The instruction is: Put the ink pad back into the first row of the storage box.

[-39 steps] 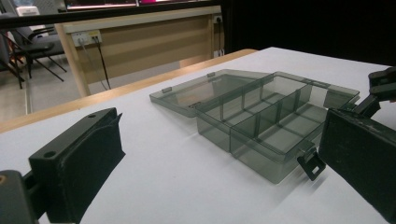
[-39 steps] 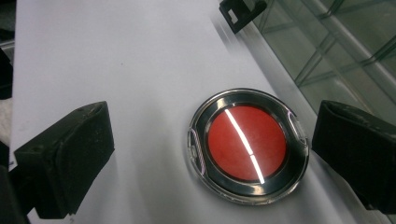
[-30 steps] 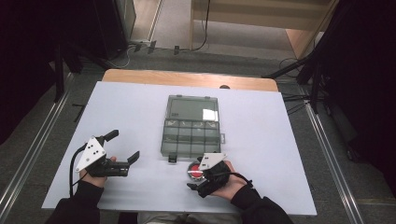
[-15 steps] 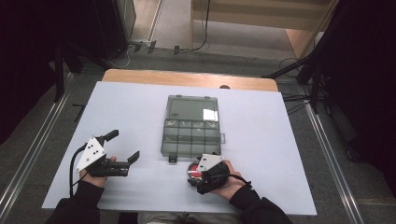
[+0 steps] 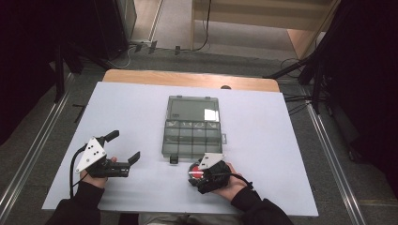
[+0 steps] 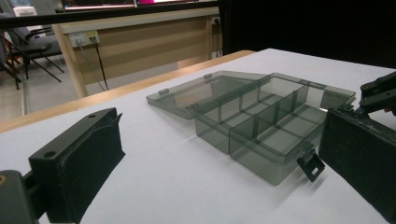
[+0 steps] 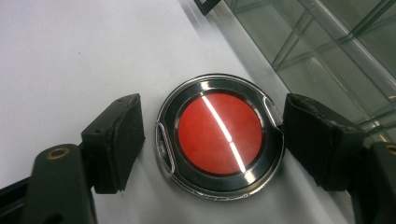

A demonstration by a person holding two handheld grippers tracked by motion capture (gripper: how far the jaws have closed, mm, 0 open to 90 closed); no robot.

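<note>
A round red disc with a black rim in a clear case (image 7: 219, 140) lies flat on the white table, just in front of a smoky clear compartment box (image 5: 192, 129) that stands with its lid open. My right gripper (image 7: 212, 142) is open and straddles the disc, one jaw on each side, with small gaps to the rim; from above it (image 5: 201, 172) covers most of the disc (image 5: 194, 171). My left gripper (image 5: 126, 147) rests open at the front left of the table, nothing between its jaws. It faces the box (image 6: 261, 116), whose compartments look empty.
The box's black latch (image 6: 310, 164) hangs off its near wall. The white table top (image 5: 263, 140) ends at a wooden strip (image 5: 187, 78) at the back. Metal rails run along the floor on both sides of the table.
My right gripper has shifted slightly left and settled lower over the red disc. The left gripper has barely moved.
</note>
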